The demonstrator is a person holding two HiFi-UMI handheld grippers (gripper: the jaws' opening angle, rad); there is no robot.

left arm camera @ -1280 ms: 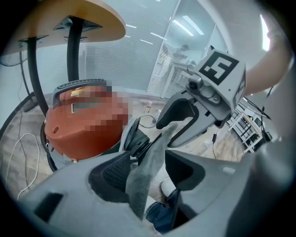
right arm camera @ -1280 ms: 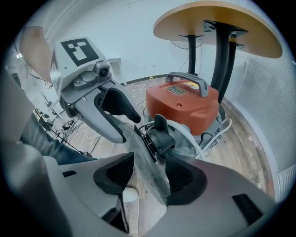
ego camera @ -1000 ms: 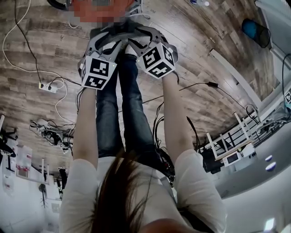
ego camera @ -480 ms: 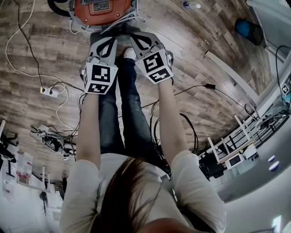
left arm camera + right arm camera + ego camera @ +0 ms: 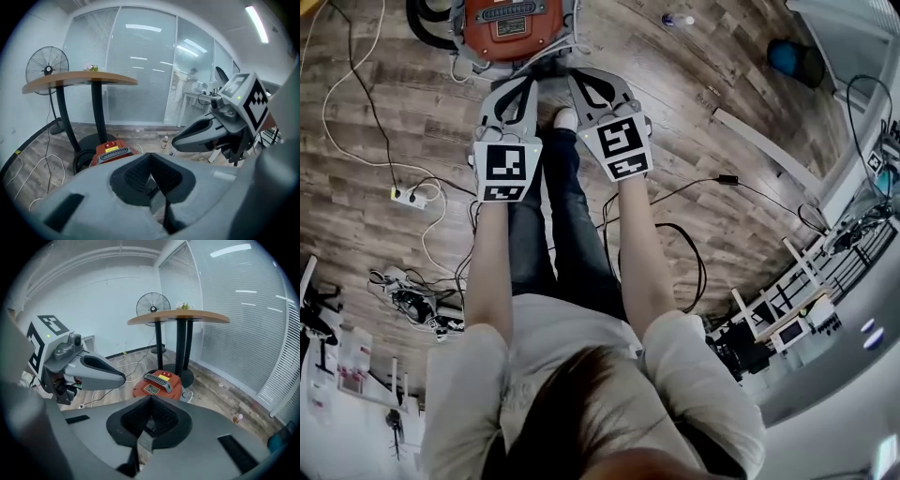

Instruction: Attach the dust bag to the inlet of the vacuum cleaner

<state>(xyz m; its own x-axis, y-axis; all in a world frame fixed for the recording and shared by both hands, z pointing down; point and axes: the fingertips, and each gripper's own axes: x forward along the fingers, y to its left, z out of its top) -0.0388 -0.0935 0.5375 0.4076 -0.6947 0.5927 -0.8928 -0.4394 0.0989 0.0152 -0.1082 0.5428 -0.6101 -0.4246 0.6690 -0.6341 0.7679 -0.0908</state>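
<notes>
The red vacuum cleaner (image 5: 508,23) stands on the wood floor at the top of the head view, just beyond both grippers. It also shows in the left gripper view (image 5: 112,152) and the right gripper view (image 5: 159,383). My left gripper (image 5: 528,80) points at it with its jaws shut and nothing between them. Beside it my right gripper (image 5: 581,80) is likewise shut and empty. Each gripper shows in the other's view: the right one (image 5: 176,140), the left one (image 5: 123,377). Both pairs of jaws have just closed. No dust bag is in view.
A round wooden table (image 5: 79,79) on a black pedestal stands behind the vacuum, with a fan (image 5: 47,69) past it. A power strip (image 5: 408,195) and cables lie on the floor at the left. A small bottle (image 5: 678,20) and a blue object (image 5: 792,58) sit at the upper right.
Both grippers' jaws have gone from spread to shut and both hands have lifted. The vacuum cleaner now shows more fully at the top of the head view.
</notes>
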